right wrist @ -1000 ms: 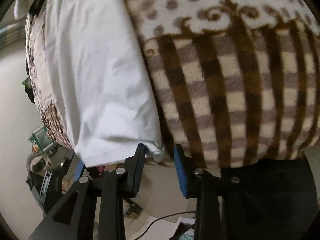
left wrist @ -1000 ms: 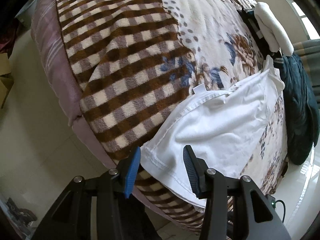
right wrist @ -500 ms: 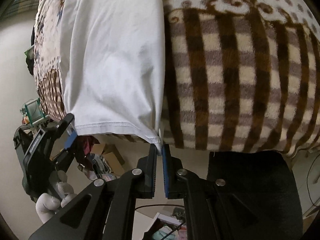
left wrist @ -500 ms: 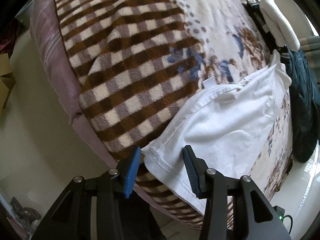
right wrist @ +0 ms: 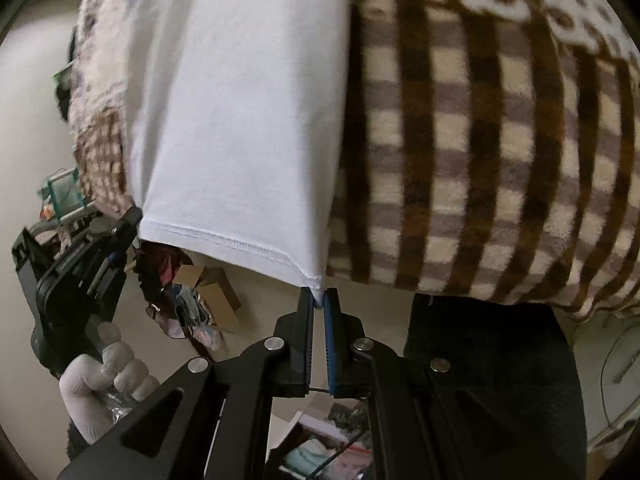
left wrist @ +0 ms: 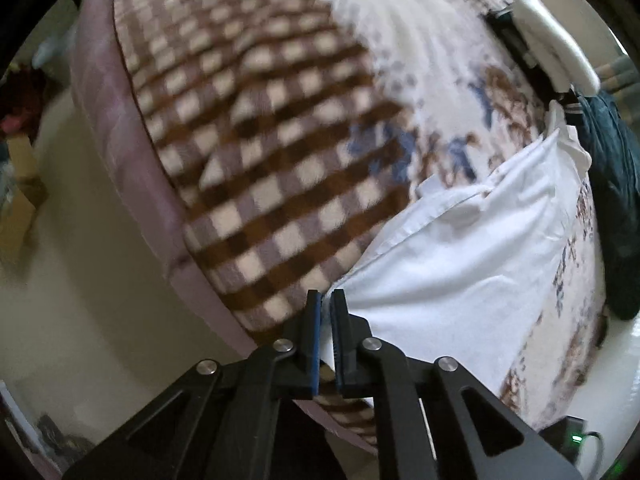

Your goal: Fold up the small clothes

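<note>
A small white garment (left wrist: 460, 256) lies on the bed, its hemmed end hanging over the near edge. It also shows in the right wrist view (right wrist: 248, 112). My left gripper (left wrist: 327, 296) is shut on one hem corner of the garment. My right gripper (right wrist: 318, 299) is shut on the other hem corner. The left gripper also shows in the right wrist view (right wrist: 132, 216), held by a white-gloved hand (right wrist: 108, 372), touching the hem's left end.
A brown checked and floral blanket (left wrist: 260, 152) covers the bed. A dark green garment (left wrist: 612, 208) and a white rolled cloth (left wrist: 556, 52) lie at the far side. Cardboard boxes and clutter (right wrist: 200, 292) sit on the floor below.
My left gripper has closed on the hem corner it straddled before. My right gripper closed on the other corner half a second ago and still holds it.
</note>
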### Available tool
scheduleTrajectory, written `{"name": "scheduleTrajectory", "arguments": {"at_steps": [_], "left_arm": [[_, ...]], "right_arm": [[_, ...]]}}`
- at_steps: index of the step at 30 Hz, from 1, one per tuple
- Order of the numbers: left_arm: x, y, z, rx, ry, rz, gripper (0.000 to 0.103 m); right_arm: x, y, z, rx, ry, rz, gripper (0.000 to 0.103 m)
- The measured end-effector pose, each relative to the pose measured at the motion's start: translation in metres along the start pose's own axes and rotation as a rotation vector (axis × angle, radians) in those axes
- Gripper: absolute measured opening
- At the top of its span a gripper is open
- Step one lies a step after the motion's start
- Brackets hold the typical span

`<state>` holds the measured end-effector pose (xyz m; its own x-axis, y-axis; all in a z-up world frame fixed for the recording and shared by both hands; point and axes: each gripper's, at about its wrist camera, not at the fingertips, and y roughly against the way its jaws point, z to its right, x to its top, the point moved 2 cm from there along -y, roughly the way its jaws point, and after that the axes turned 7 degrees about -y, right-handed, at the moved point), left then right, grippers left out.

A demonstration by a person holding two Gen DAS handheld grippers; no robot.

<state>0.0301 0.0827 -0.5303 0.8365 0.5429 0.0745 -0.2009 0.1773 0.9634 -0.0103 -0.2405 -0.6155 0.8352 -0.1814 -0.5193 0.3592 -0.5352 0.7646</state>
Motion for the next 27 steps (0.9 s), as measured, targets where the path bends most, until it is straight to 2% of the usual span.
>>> {"name": "scheduleTrajectory", "arguments": {"at_steps": [2, 3, 4, 5, 8, 11, 13, 14, 15, 17, 18, 22, 24, 27], "left_arm": [[-0.001, -0.002, -0.007, -0.004, 0.028, -0.015, 0.008], [-0.002, 0.0, -0.009, -0.006, 0.035, -0.016, 0.011], [-0.002, 0.002, -0.01, -0.001, 0.037, -0.015, 0.02], [-0.002, 0.006, -0.011, -0.006, 0.035, -0.008, 0.025], [-0.001, 0.015, -0.005, 0.004, 0.019, 0.014, 0.025], [0.008, 0.033, 0.017, 0.035, -0.055, 0.055, 0.025], [0.021, 0.049, 0.043, 0.044, -0.128, 0.092, 0.025], [0.028, 0.054, 0.055, 0.045, -0.152, 0.105, 0.029], [0.036, 0.06, 0.069, 0.037, -0.178, 0.114, 0.035], [0.057, 0.068, 0.103, -0.041, -0.225, 0.126, 0.073], [0.069, 0.07, 0.121, -0.089, -0.241, 0.127, 0.077], [0.129, 0.064, 0.201, -0.22, -0.291, 0.135, 0.077], [0.158, 0.055, 0.235, -0.254, -0.328, 0.151, 0.077], [0.214, 0.015, 0.29, -0.29, -0.39, 0.135, 0.077]], "right_arm": [[0.001, -0.006, 0.003, 0.004, -0.01, -0.041, 0.011], [0.0, -0.004, 0.004, 0.003, -0.008, -0.042, 0.019], [-0.001, -0.001, 0.004, 0.009, -0.004, -0.033, 0.024], [-0.002, 0.006, 0.002, 0.024, 0.003, -0.01, 0.034], [0.002, 0.022, -0.003, 0.075, 0.019, 0.05, 0.035], [0.013, 0.044, -0.009, 0.104, 0.004, 0.114, 0.035], [0.023, 0.059, -0.013, 0.113, 0.0, 0.144, 0.044], [0.03, 0.069, -0.017, 0.124, 0.001, 0.164, 0.055], [0.038, 0.08, -0.023, 0.131, 0.007, 0.181, 0.06], [0.057, 0.103, -0.034, 0.144, 0.016, 0.205, 0.06], [0.069, 0.117, -0.04, 0.156, 0.022, 0.223, 0.064], [0.121, 0.175, -0.06, 0.182, 0.017, 0.323, 0.067], [0.156, 0.205, -0.068, 0.184, -0.002, 0.395, 0.067], [0.216, 0.238, -0.083, 0.163, -0.017, 0.486, 0.067]]}}
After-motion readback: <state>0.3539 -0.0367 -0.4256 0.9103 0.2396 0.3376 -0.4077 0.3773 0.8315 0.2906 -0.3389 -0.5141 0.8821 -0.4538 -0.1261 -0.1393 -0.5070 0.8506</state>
